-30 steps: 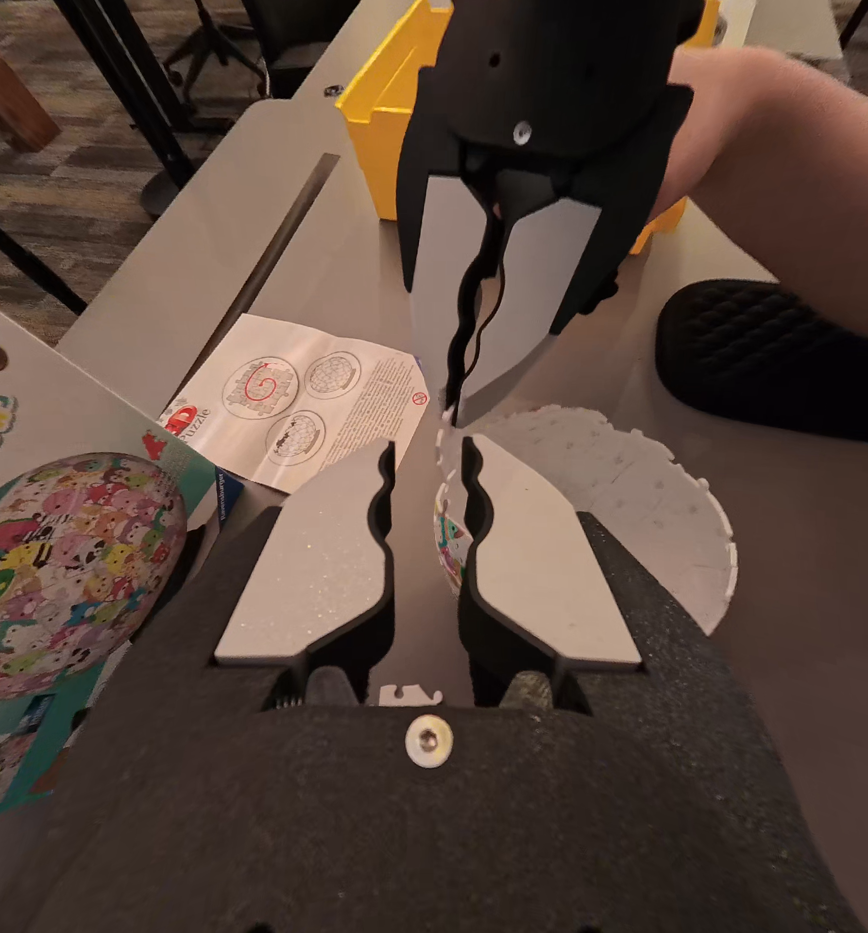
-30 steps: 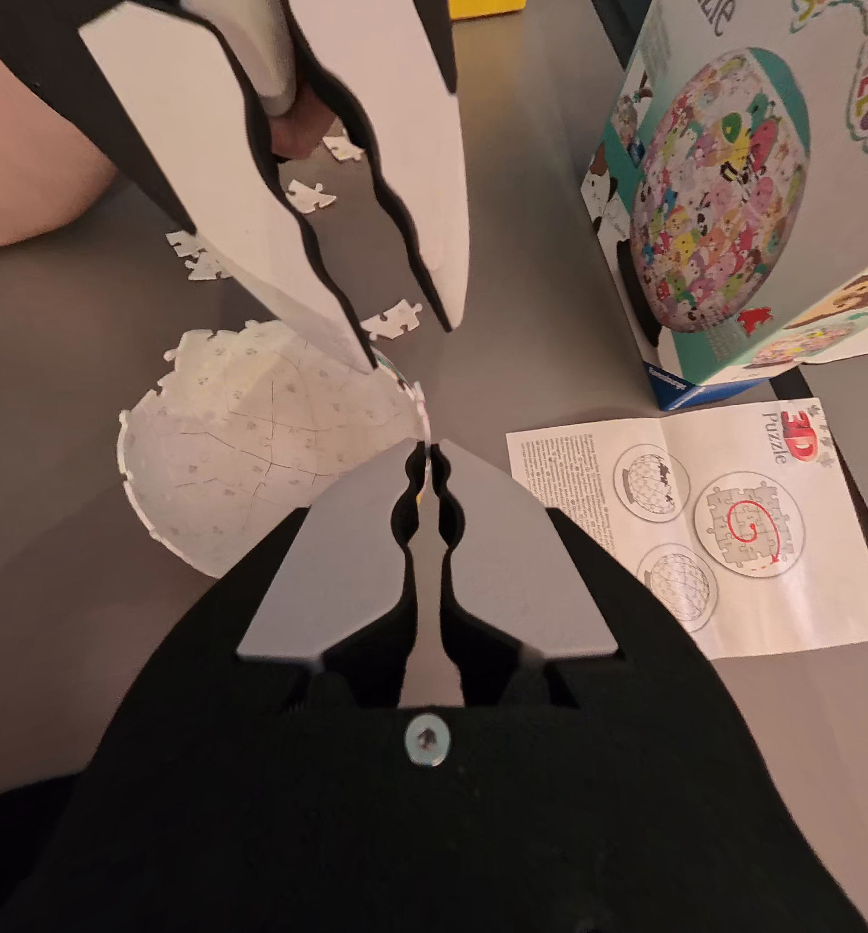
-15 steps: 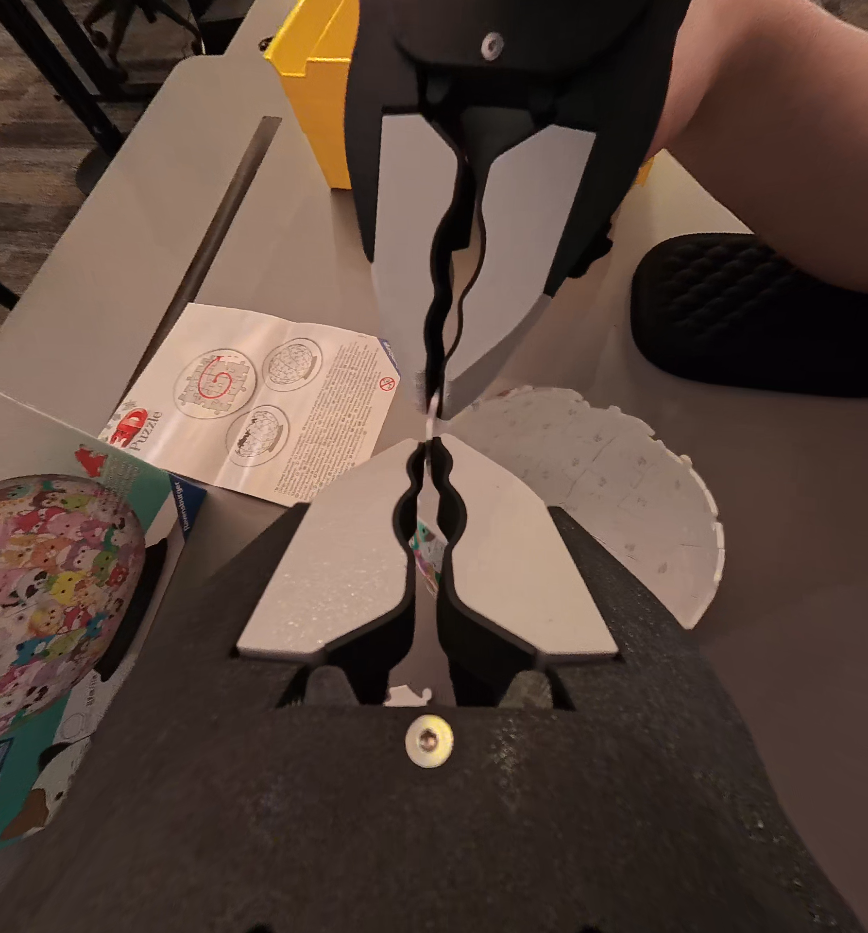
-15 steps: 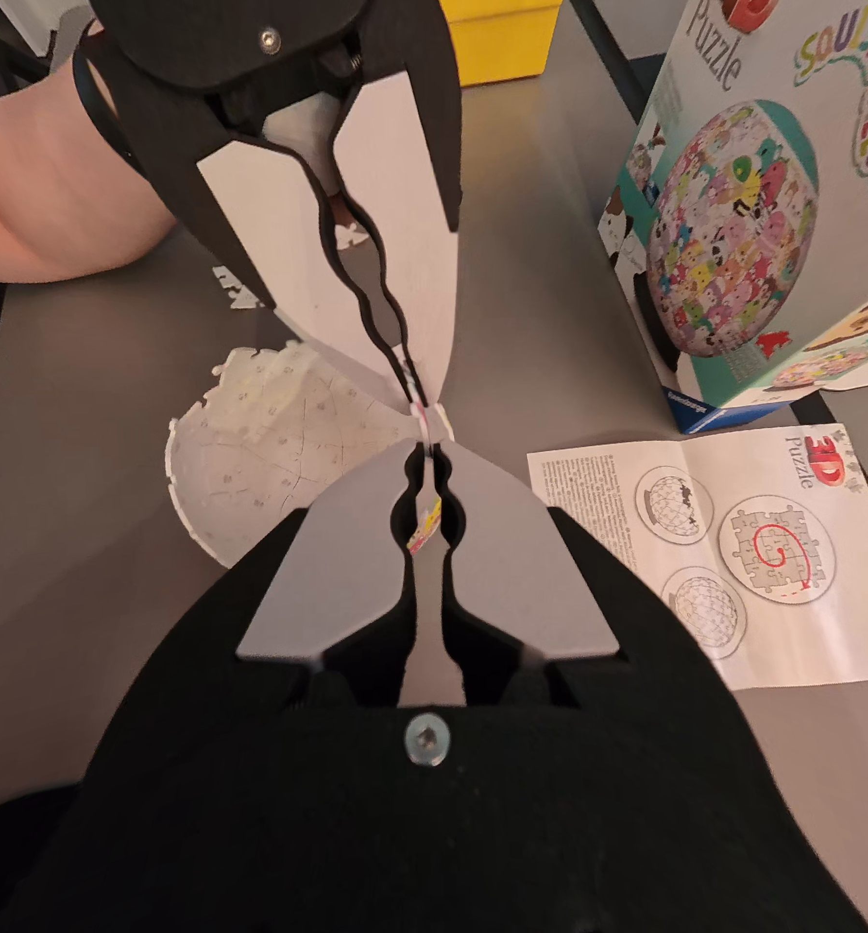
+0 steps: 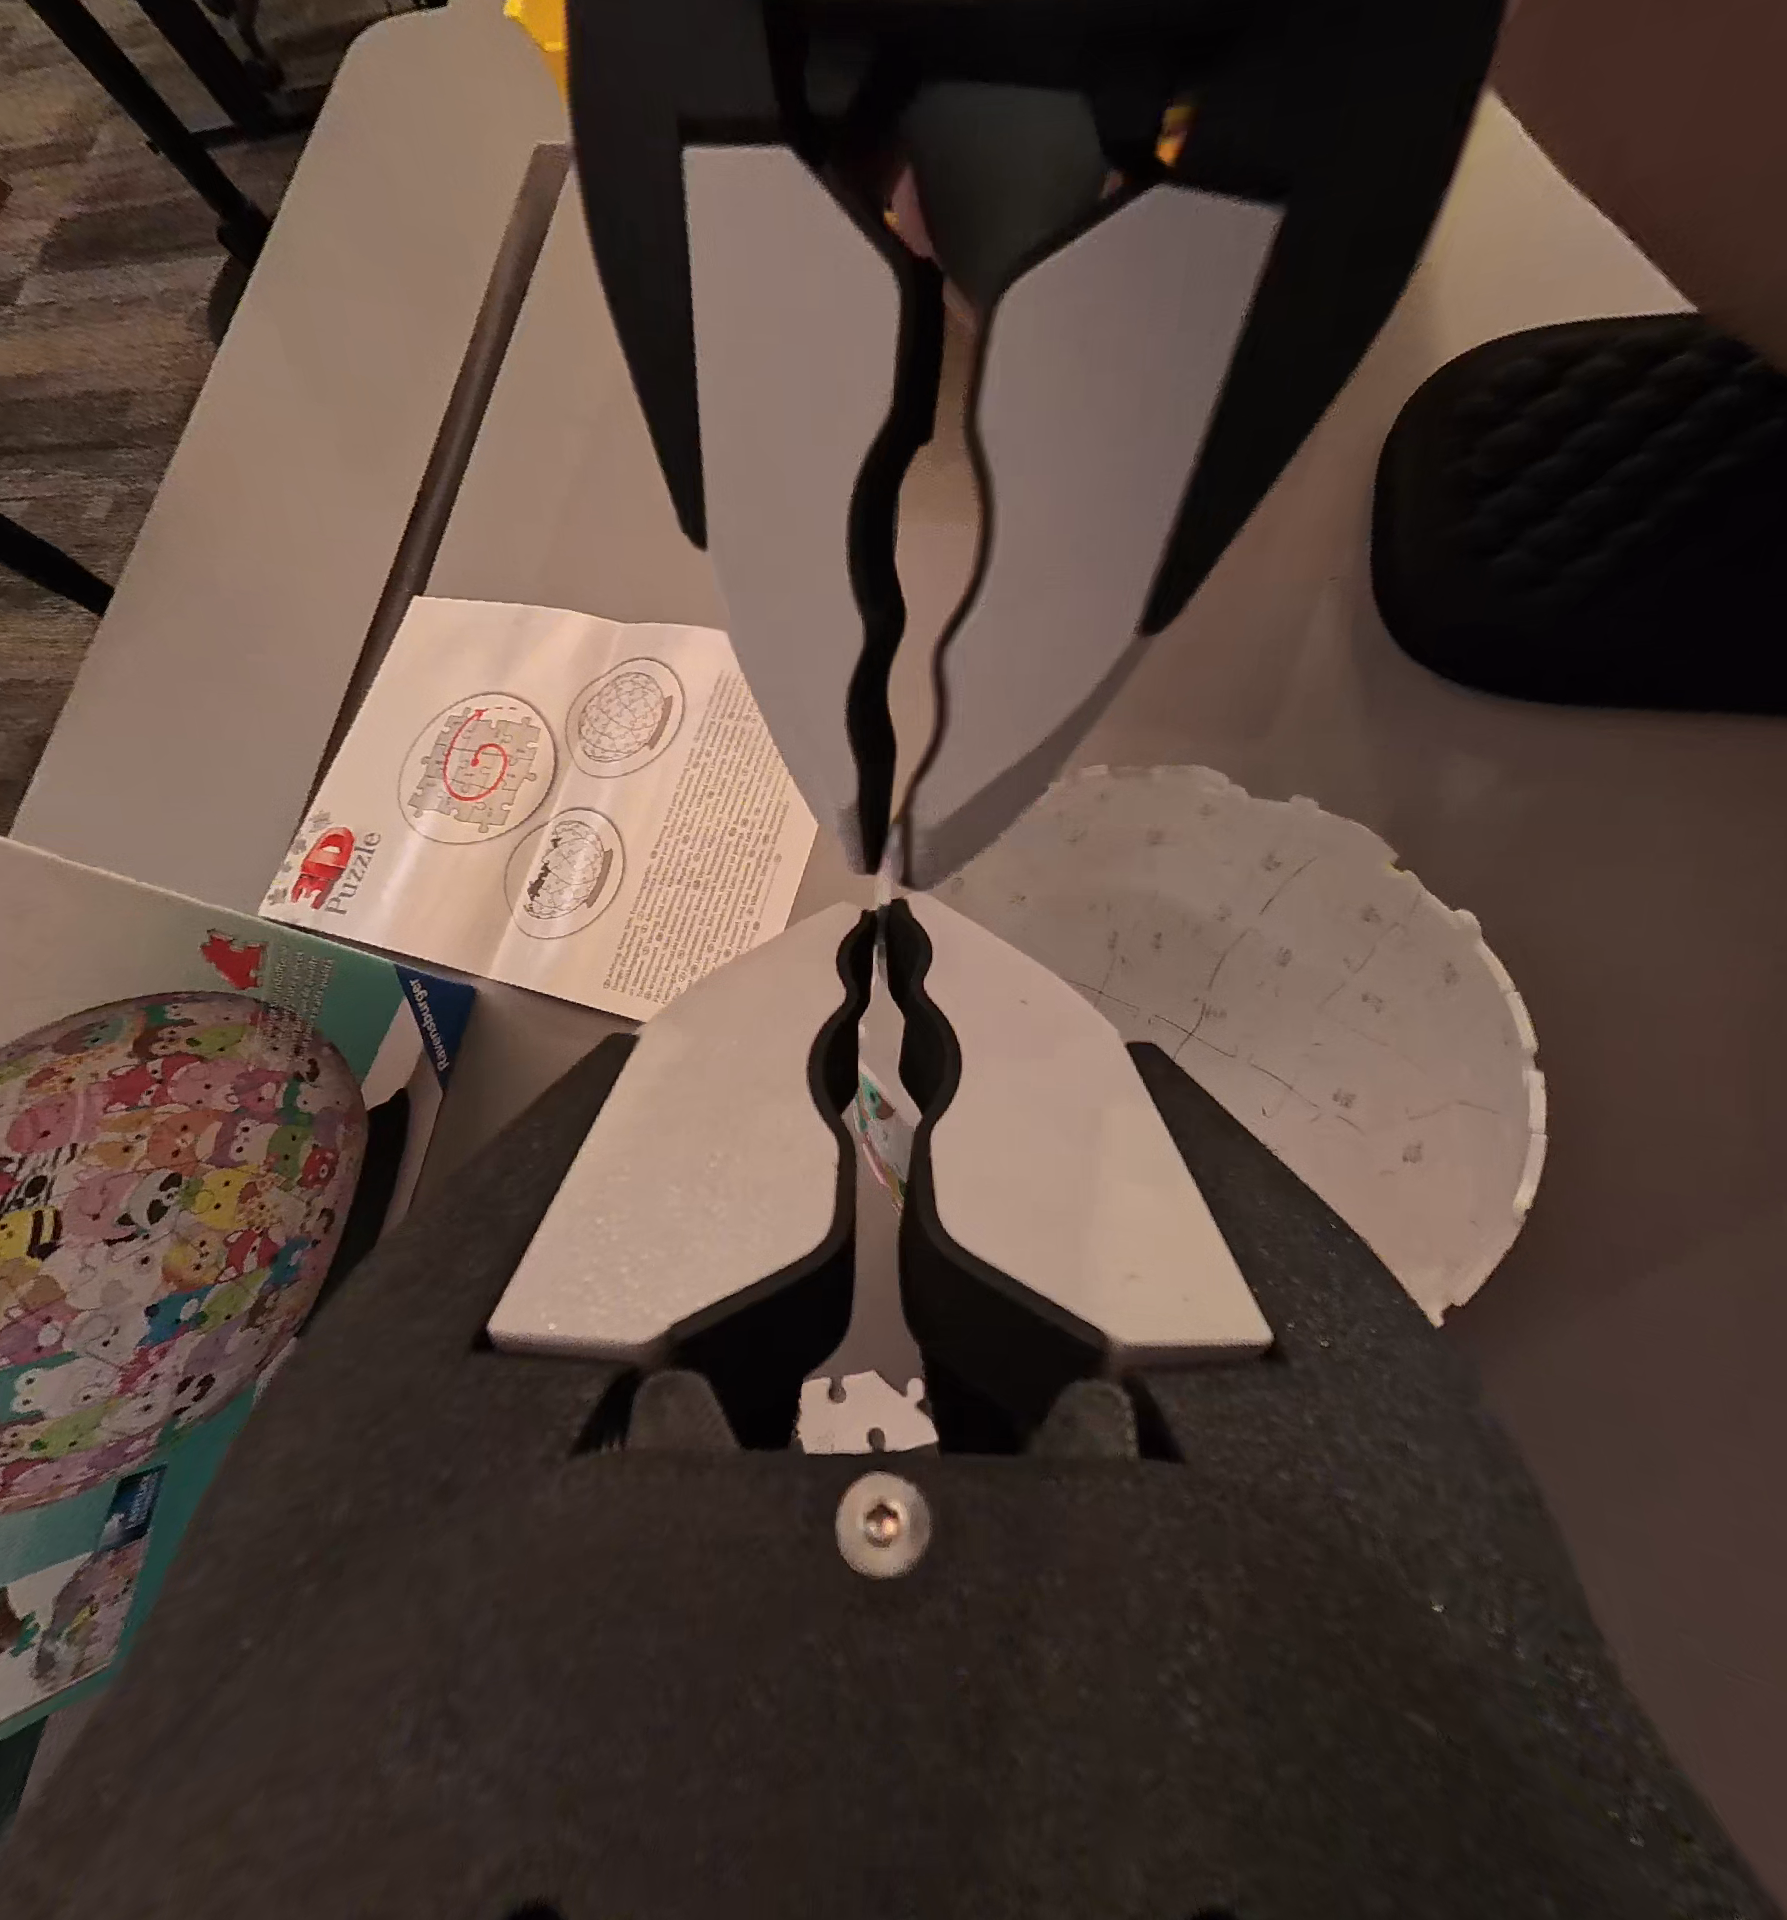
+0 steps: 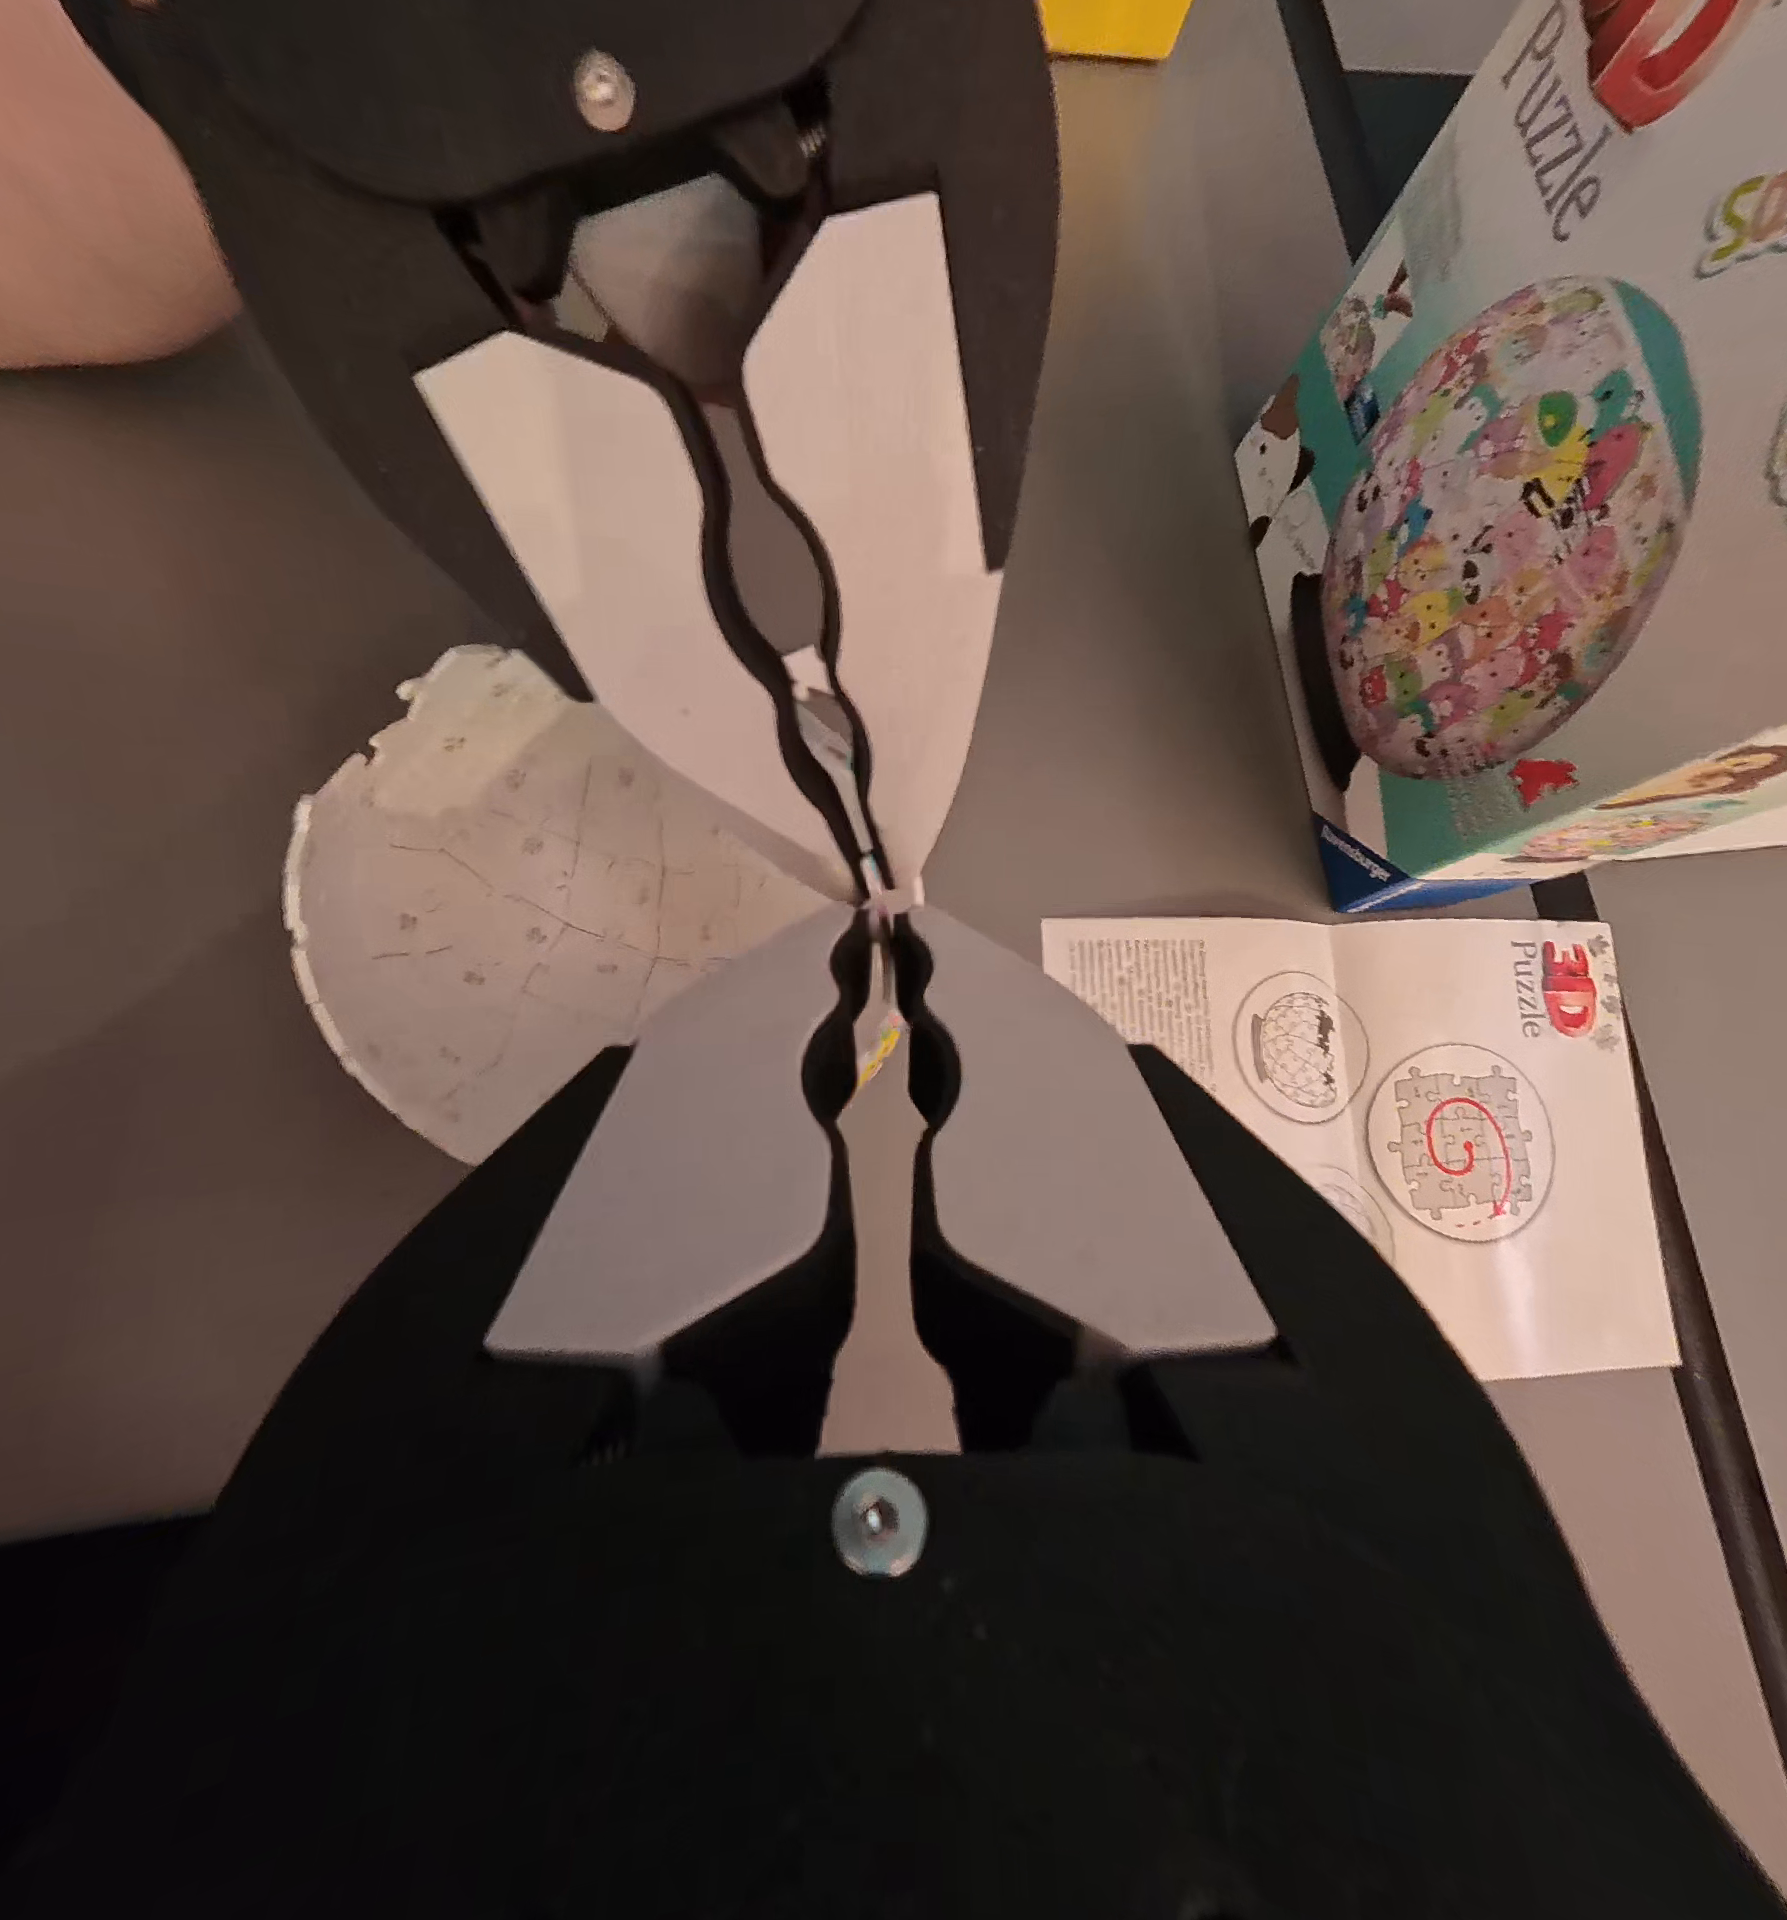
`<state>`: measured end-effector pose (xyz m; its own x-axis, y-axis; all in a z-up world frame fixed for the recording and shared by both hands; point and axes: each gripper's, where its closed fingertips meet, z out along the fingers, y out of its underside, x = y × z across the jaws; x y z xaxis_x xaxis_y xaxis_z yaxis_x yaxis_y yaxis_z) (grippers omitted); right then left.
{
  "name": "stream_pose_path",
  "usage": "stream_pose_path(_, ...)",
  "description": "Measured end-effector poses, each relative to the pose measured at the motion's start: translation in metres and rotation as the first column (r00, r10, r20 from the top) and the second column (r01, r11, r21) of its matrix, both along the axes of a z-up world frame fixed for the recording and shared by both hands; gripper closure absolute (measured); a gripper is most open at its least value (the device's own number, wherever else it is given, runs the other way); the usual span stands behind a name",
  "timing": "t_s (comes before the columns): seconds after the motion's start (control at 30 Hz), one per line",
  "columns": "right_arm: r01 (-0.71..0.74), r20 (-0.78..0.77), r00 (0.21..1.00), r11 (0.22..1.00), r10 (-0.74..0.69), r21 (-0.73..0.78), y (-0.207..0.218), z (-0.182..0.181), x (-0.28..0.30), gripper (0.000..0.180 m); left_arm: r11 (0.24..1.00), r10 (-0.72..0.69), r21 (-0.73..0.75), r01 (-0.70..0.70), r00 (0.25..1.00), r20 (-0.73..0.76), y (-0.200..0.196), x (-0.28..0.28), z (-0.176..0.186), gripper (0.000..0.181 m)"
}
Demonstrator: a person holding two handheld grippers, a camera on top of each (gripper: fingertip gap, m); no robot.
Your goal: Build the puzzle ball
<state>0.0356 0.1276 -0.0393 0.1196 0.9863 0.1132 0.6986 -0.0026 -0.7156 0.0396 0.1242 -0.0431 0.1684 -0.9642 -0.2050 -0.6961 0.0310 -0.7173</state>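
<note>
Left wrist view alone shows a loose puzzle piece [image 5: 865, 1411] beneath the left tongs [image 5: 876, 914], which, like the right tongs [image 6: 876, 920], are clenched on the half-built puzzle ball's [image 5: 1284, 997] rim above the grey surface [image 5: 1647, 1039].

We seem to be in an office or workroom. We see a plain grey bench [image 5: 276, 499], patterned carpet tiles [image 5: 47, 312] on the floor and black furniture legs [image 5: 182, 156] beyond its edge.
</note>
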Motion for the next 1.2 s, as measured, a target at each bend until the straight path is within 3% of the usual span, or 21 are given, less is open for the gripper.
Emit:
stream_pose_path(0.13,0.034,0.033,0.999,0.999,-0.034,0.021,0.002,0.0,0.0,0.177,0.999,0.012,0.038,-0.012,1.0,-0.008,0.003,0.0,0.002,0.176)
stream_pose_path(0.23,0.077,0.05,0.996,0.997,-0.078,0.02,0.003,0.0,0.002,0.177,0.998,0.038,0.038,-0.04,0.999,0.039,0.007,-0.002,0.014,0.147)
stream_pose_path(0.3,0.095,0.061,0.994,0.995,-0.095,0.007,0.001,-0.002,0.001,0.177,0.998,0.045,0.034,-0.048,0.996,0.082,0.009,-0.005,0.025,0.139)
stream_pose_path(0.43,0.095,0.137,0.985,0.993,-0.103,0.064,0.003,-0.009,0.001,0.177,1.0,0.002,0.012,-0.004,0.985,0.174,0.011,-0.007,0.045,0.132)
stream_pose_path(0.53,0.088,0.18,0.978,0.992,-0.103,0.089,0.007,-0.012,0.001,0.177,0.997,-0.043,-0.055,0.049,0.993,0.107,0.016,-0.011,0.036,0.126)
stream_pose_path(0.73,0.069,0.185,0.979,0.995,-0.083,0.078,0.01,-0.014,-0.004,0.177,0.964,-0.191,-0.178,0.198,0.98,0.059,0.011,-0.016,0.025,0.136)
stream_pose_path(1.2,0.107,0.164,0.981,0.994,-0.106,0.005,0.013,-0.022,-0.003,0.176,0.951,-0.26,-0.202,0.233,0.959,-0.116,0.008,-0.007,-0.008,0.152)
